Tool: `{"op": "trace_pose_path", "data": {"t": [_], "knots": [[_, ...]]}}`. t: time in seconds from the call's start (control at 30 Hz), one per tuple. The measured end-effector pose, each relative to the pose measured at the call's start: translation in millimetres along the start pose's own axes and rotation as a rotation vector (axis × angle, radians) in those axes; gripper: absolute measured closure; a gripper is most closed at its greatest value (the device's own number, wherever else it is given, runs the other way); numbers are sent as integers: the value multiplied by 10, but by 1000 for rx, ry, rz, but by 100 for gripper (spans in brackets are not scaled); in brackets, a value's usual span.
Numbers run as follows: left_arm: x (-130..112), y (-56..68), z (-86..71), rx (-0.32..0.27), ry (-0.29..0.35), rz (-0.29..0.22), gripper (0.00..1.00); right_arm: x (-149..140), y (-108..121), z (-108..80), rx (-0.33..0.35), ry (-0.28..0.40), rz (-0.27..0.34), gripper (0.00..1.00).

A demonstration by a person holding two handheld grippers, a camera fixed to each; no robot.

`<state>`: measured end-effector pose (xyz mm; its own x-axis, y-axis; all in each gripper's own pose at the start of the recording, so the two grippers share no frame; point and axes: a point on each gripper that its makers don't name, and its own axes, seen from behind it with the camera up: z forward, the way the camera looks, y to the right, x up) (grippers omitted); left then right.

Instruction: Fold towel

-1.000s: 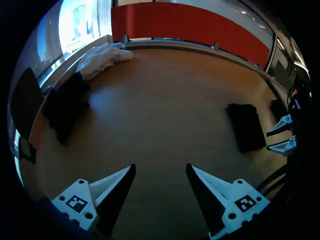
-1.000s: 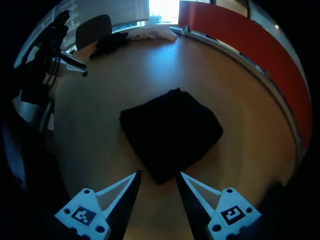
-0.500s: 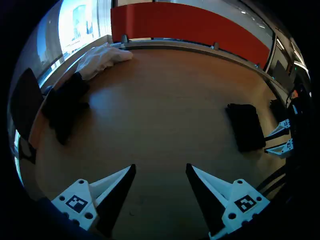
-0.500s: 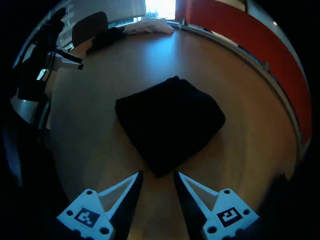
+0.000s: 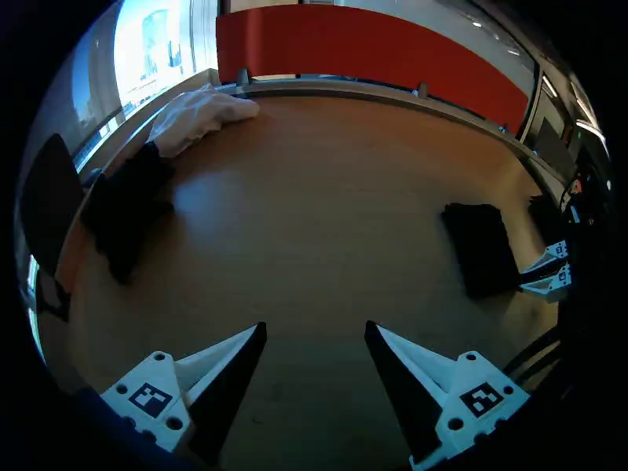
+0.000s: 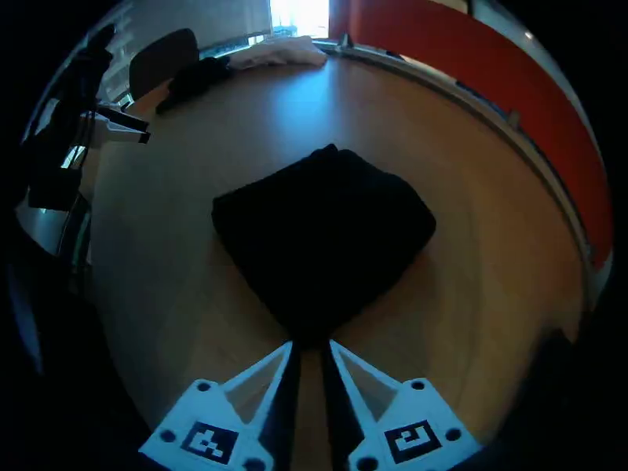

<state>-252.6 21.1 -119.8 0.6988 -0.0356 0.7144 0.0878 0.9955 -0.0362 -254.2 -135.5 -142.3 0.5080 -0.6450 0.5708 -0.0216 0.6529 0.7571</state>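
A folded black towel point(image 6: 326, 228) lies on the wooden table point(image 5: 314, 196); in the left gripper view the same towel point(image 5: 479, 247) is at the right. My right gripper point(image 6: 312, 345) has its fingers drawn close together on the towel's near corner. From the left gripper view, the right gripper point(image 5: 542, 275) touches the towel's near edge. My left gripper point(image 5: 315, 326) hangs open over bare wood with nothing between its fingers. In the right gripper view, the left gripper point(image 6: 118, 129) is far off at the left.
A white cloth point(image 5: 200, 114) lies at the table's far left corner, with a heap of dark cloth point(image 5: 125, 204) beside it. A dark chair point(image 5: 47, 200) stands past the left edge. A red partition point(image 5: 369, 51) runs behind the far edge.
My right gripper moved forward to the towel's near corner and its fingers closed from wide apart to nearly together. My left gripper has stayed still and open.
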Motion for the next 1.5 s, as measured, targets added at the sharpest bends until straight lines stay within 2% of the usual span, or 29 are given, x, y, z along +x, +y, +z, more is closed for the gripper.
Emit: {"op": "trace_pose_path", "data": {"t": [0.03, 0.1, 0.2, 0.4, 0.6, 0.93, 1.27, 1.5], "knots": [[2, 0, 0, 0, 0, 0, 7, -3, -4, -3, 3, 0, 4, 93], [5, -1, 1, 0, 1, 0, 7, -7, -14, -10, 10, -1, 11, 95], [2, -4, 1, 1, 1, 0, 7, -3, -36, -26, 26, 3, 14, 95], [-5, -6, -4, 0, 1, 1, 7, 33, 7, -71, 6, 14, 1, 95], [14, 0, 14, -6, 7, 1, 7, 225, 63, -212, -18, 52, -11, 95], [98, 70, 33, -23, 32, -10, 7, 854, 201, -584, -64, 167, -57, 95], [162, 79, 8, -28, 46, -5, 7, 1516, 312, -1068, -93, 287, -104, 95], [212, 106, -2, -33, 56, -4, 7, 1790, 413, -1378, -113, 340, -111, 95]]}}
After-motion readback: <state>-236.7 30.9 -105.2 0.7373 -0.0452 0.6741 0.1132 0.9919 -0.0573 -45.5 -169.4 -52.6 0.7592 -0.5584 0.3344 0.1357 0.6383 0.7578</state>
